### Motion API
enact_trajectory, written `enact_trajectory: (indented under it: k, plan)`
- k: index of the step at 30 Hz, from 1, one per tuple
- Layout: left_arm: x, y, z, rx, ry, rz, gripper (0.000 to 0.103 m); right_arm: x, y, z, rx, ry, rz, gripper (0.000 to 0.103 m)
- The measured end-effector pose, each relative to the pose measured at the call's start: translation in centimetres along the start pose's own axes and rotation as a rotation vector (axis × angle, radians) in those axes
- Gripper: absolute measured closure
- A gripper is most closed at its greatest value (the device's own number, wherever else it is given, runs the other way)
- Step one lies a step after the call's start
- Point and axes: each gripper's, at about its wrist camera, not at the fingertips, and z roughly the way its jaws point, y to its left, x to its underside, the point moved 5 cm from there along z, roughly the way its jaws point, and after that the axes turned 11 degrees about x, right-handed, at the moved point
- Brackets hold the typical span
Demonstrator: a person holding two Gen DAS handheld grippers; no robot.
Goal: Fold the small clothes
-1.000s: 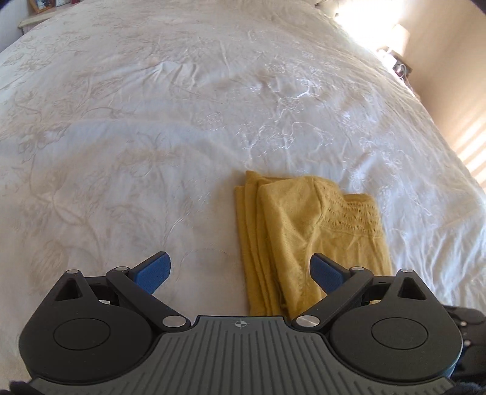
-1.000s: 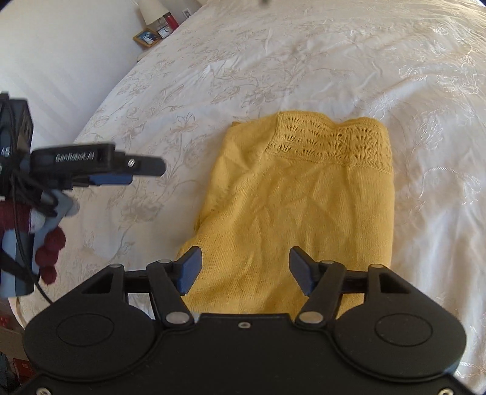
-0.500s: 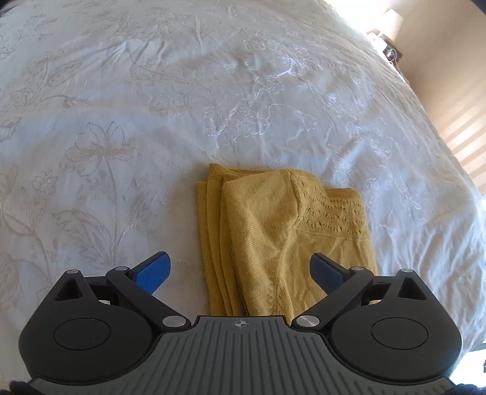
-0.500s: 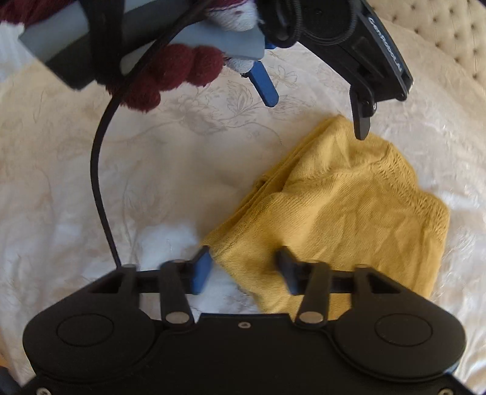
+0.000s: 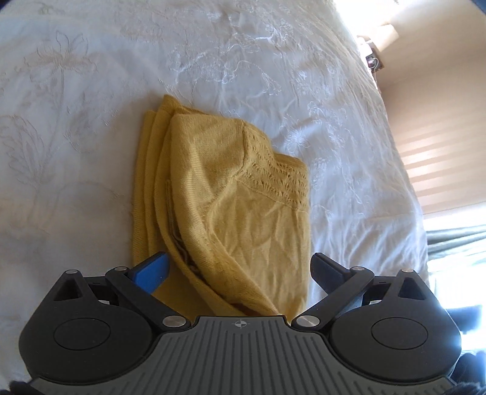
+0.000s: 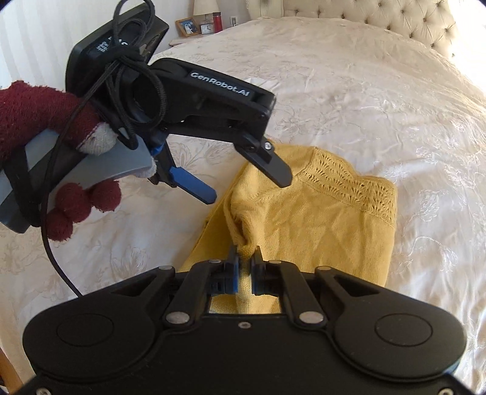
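Note:
A folded yellow knit garment (image 5: 237, 206) with a lace band lies on the white embroidered bedspread (image 5: 243, 60). My left gripper (image 5: 240, 270) is open, its fingers straddling the garment's near end just above it. In the right wrist view the garment (image 6: 319, 218) lies ahead, and my right gripper (image 6: 246, 258) is shut on a pinch of its near edge. The left gripper (image 6: 249, 185) shows there too, open, hovering over the garment's far left corner, held by a hand in a dark red glove.
A tufted headboard (image 6: 379, 15) stands at the far end of the bed. A bedside table with a lamp, frame and red bottle (image 6: 200, 24) is at the back left. A wall with window blinds (image 5: 440, 152) lies to the right of the bed.
The right gripper closed on the garment's near edge. The left gripper moved closer and lower over the garment, staying open.

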Motion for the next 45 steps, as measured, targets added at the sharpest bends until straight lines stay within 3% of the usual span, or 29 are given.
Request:
enact_trajectory:
  k: [5, 11, 16, 18, 21, 22, 23, 24, 25, 31, 36, 39, 40, 42, 44, 45]
  plan:
    - [-0.6, -0.2, 2.1, 0.043, 0.018, -0.043, 0.003, 0.3, -0.1, -0.8, -0.017, -0.002, 0.025, 0.091]
    - [-3.0, 0.2, 2.5, -0.067, -0.083, 0.041, 0.004, 0.4, -0.2, -0.9, -0.03, -0.001, 0.037, 0.091]
    - [-4.8, 1.5, 2.7, -0.114, -0.133, 0.036, 0.008, 0.6, -0.3, -0.8, -0.042, 0.005, 0.047, 0.091]
    - [-5.5, 2.1, 2.7, -0.129, -0.144, 0.009, 0.026, 0.8, -0.2, -0.7, -0.046, 0.01, 0.048, 0.09]
    - [-6.2, 2.6, 2.8, -0.116, -0.146, -0.011, 0.035, 0.8, -0.2, -0.2, -0.053, 0.018, 0.047, 0.09]
    - [-6.2, 2.6, 2.8, -0.095, -0.15, -0.001, 0.053, 0.8, -0.2, -0.2, -0.056, 0.019, 0.047, 0.09]
    - [-6.3, 2.4, 2.7, -0.096, -0.147, 0.017, 0.063, 0.9, -0.1, 0.0, -0.058, 0.019, 0.046, 0.09]
    - [-6.3, 2.2, 2.7, -0.125, -0.136, 0.045, 0.085, 0.8, -0.1, 0.2, -0.061, 0.02, 0.045, 0.09]
    - [-6.3, 2.0, 2.7, -0.156, -0.125, 0.079, 0.09, 0.7, 0.0, 0.2, -0.065, 0.019, 0.049, 0.09]
    - [-7.3, -0.1, 0.7, -0.234, -0.111, 0.3, 0.092, 0.0, 1.5, 1.4, -0.107, 0.029, 0.045, 0.09]
    - [-8.0, 3.0, 1.1, -0.335, -0.064, 0.263, 0.092, 1.2, 4.4, 5.4, -0.153, 0.13, -0.01, 0.082]
    - [-7.8, 3.0, 0.5, -0.334, -0.094, 0.252, 0.088, 2.0, 6.1, 5.8, -0.215, 0.152, -0.094, 0.077]
    - [-7.7, 2.8, 0.2, -0.34, -0.101, 0.257, 0.084, 2.1, 6.3, 5.5, -0.228, 0.14, -0.098, 0.075]
    - [-7.4, 1.9, -0.4, -0.365, -0.12, 0.289, 0.079, 2.2, 6.1, 4.7, -0.259, 0.125, -0.078, 0.054]
    - [-6.8, 0.4, -0.9, -0.359, -0.142, 0.341, 0.075, 2.2, 5.3, 3.7, -0.268, 0.103, -0.049, 0.052]
    - [-6.4, -0.4, -1.1, -0.348, -0.148, 0.364, 0.068, 2.2, 4.9, 3.2, -0.267, 0.094, -0.035, 0.05]
